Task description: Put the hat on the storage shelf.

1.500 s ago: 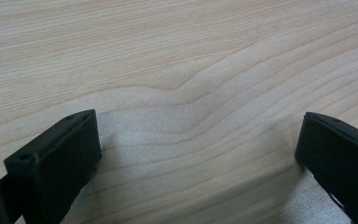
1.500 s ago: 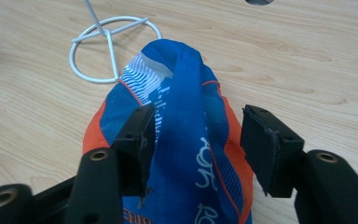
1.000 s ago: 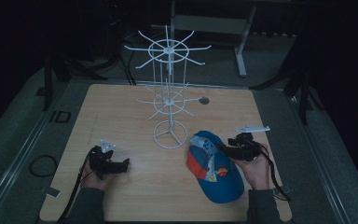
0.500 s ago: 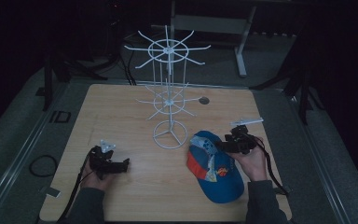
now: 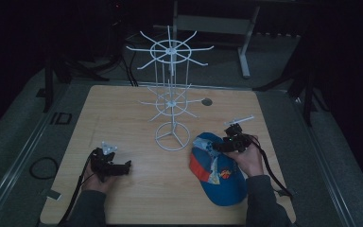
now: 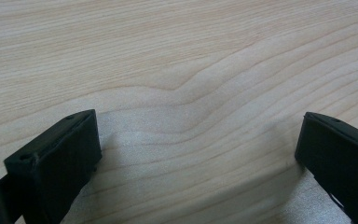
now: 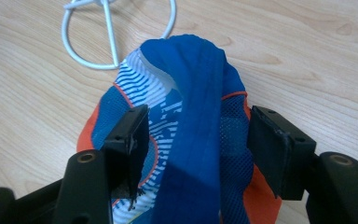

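While jaws straddle cap: R gripper (image 7: 198, 149) on blue-orange fabric baseball cap (image 7: 191, 116).
R jaws part-open around raised blue fold, not clamped; white wire rack base (image 7: 116, 32) at 11 o'clock. L gripper (image 6: 200, 158) wide open, empty, on pale wood table (image 6: 177, 60).

I count one cap (image 5: 220, 172) on the table (image 5: 123, 113), blue with orange and white panels. There is one white wire rack (image 5: 170, 94), with two tiers of spokes and one ring base. I have two grippers: the left gripper (image 5: 123, 166) and the right gripper (image 5: 216, 148).
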`<state>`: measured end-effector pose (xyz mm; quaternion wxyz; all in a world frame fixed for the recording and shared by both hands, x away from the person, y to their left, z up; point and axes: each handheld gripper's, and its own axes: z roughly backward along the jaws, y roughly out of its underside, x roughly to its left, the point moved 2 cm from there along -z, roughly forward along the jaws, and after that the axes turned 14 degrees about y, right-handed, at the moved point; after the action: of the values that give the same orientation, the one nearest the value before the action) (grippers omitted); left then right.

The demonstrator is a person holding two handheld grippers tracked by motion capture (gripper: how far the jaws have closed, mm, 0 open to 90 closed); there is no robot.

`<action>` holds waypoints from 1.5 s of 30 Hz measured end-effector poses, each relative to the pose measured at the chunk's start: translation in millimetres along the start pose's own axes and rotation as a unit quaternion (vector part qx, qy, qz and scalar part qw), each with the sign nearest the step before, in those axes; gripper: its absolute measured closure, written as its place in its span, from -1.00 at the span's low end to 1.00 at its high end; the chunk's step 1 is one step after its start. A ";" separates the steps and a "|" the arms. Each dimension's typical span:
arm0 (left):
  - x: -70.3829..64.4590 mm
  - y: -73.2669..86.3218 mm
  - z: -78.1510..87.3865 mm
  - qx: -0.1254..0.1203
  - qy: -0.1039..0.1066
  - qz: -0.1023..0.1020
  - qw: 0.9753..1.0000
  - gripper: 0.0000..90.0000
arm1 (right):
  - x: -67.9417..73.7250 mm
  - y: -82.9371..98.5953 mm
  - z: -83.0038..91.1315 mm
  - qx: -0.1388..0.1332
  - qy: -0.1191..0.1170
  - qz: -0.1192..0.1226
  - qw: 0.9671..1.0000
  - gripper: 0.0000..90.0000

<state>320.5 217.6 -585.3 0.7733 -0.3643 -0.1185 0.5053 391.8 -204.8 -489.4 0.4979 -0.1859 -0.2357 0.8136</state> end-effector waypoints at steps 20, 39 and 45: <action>0.0 0.0 0.1 0.001 0.000 0.000 1.000 -1.00 | 3.8 -6.6 -34.0 0.084 -0.033 0.023 0.996 0.43; 0.0 0.0 0.0 0.000 0.000 0.000 1.000 -1.00 | 2.8 -7.1 5.2 0.005 -0.037 0.046 0.998 0.95; 0.1 0.0 0.0 0.000 0.000 0.000 1.000 -1.00 | 1.5 -7.1 17.6 -0.020 -0.033 0.044 0.998 0.95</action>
<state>320.5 217.7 -585.3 0.7735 -0.3640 -0.1188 0.5051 386.8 -204.2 -471.0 0.4501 -0.1789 -0.2595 0.8355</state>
